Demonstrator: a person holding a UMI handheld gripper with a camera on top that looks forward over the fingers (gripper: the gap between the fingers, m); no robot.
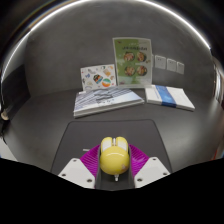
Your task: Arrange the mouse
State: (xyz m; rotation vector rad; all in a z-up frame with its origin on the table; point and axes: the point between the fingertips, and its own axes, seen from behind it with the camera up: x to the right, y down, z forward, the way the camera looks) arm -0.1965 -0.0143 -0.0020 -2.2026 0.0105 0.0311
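Note:
A yellow mouse [112,155] with a pale stripe down its middle sits between my gripper's [112,160] two fingers. The magenta pads [91,160] press against both of its sides, so the gripper is shut on it. A dark grey mouse mat [110,130] lies on the table just ahead of and under the mouse. I cannot tell whether the mouse is resting on the mat or held just above it.
Beyond the mat lie a stack of booklets [105,101] and a white book with a blue edge [169,96]. Two picture cards [131,62] [98,78] stand against the back wall. Wall sockets [168,64] are at the right.

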